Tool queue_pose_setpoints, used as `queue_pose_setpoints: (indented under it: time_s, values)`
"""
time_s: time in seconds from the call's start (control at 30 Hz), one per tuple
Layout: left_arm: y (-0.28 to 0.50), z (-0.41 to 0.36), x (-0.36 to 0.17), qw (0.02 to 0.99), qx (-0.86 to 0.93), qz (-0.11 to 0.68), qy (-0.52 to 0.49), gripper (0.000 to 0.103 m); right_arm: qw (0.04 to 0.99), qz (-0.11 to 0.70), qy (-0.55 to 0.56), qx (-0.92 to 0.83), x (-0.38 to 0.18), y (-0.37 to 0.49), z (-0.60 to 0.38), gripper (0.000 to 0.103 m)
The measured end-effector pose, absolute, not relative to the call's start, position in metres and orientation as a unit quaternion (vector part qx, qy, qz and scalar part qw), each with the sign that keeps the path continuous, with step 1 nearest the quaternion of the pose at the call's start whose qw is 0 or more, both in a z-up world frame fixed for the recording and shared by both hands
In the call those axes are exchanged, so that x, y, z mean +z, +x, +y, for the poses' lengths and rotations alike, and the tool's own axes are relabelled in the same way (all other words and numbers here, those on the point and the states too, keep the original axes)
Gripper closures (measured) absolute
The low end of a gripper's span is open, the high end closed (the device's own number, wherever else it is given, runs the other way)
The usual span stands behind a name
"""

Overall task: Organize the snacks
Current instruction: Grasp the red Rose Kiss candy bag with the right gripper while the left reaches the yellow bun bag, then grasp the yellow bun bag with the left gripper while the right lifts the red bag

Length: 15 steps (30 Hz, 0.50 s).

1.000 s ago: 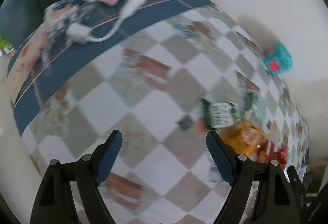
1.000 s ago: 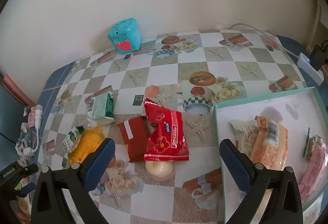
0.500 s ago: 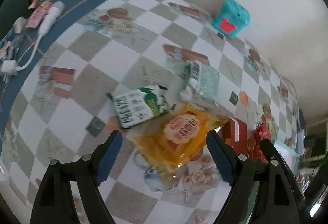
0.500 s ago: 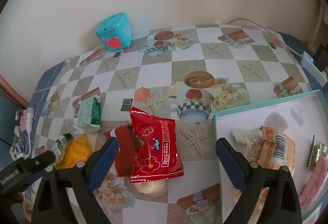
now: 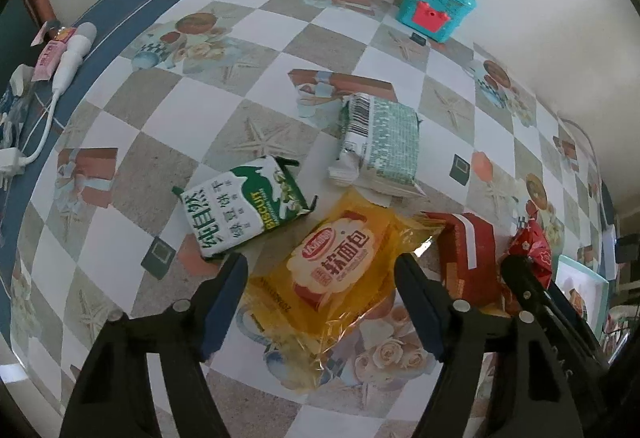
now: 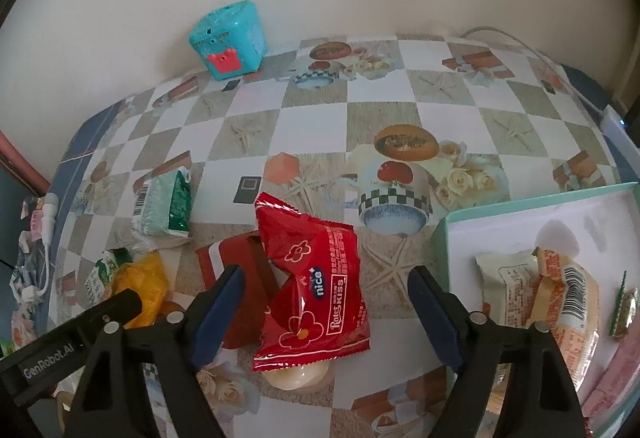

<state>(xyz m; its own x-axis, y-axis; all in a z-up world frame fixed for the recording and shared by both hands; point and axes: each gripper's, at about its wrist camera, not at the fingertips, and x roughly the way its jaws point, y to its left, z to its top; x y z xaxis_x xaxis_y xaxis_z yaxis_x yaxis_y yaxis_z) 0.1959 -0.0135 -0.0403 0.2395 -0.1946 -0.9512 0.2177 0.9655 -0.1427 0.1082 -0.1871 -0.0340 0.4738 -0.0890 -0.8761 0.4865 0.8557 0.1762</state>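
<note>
On my far left, at the blue edge of the counter [image 5: 256, 85], I see a white charger cable [image 5: 52, 93] and a small pink packet [image 5: 50, 53] lying together. Moving right, a green-and-white biscuit pack [image 5: 244, 209] lies flat, its near corner just beyond my left gripper's [image 5: 320, 286] left finger. That gripper is released, jaws spread wide, and the yellow bread packet [image 5: 340, 270] sits between its fingers – low over it, though I cannot tell if either pad touches the wrapper. Just behind the yellow packet lies a pale green wafer pack [image 5: 388, 141] with its barcode end up, touching the yellow one's far edge. Further back against the wall stands a teal toy box [image 5: 436, 7].

Right of the yellow packet is a dark red box [image 5: 468, 258], and leaning across it the crinkled red candy bag [image 6: 316, 278], whose lower end covers a round pale snack [image 6: 296, 378]. My right gripper [image 6: 324, 306] is also released, fingers wide apart on either side of the red bag – hovering, not closed on it.

At the far right sits the tray [image 6: 444, 250] with a teal rim, holding an orange-and-white wrapped snack [image 6: 568, 298], a beige packet [image 6: 508, 278] under it and a small green-edged piece [image 6: 622, 306].
</note>
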Motion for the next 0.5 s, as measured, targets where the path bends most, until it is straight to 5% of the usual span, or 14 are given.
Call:
queue_pose_setpoints:
  time_s: [0.5]
  values:
    - [0.1978, -0.0192, -0.0479, 0.784, -0.138, 0.604, 0.037, 0.027, 0.823, 0.49, 0.241, -0.157, -0.0455, 0.1056, -0.1915, 0.044]
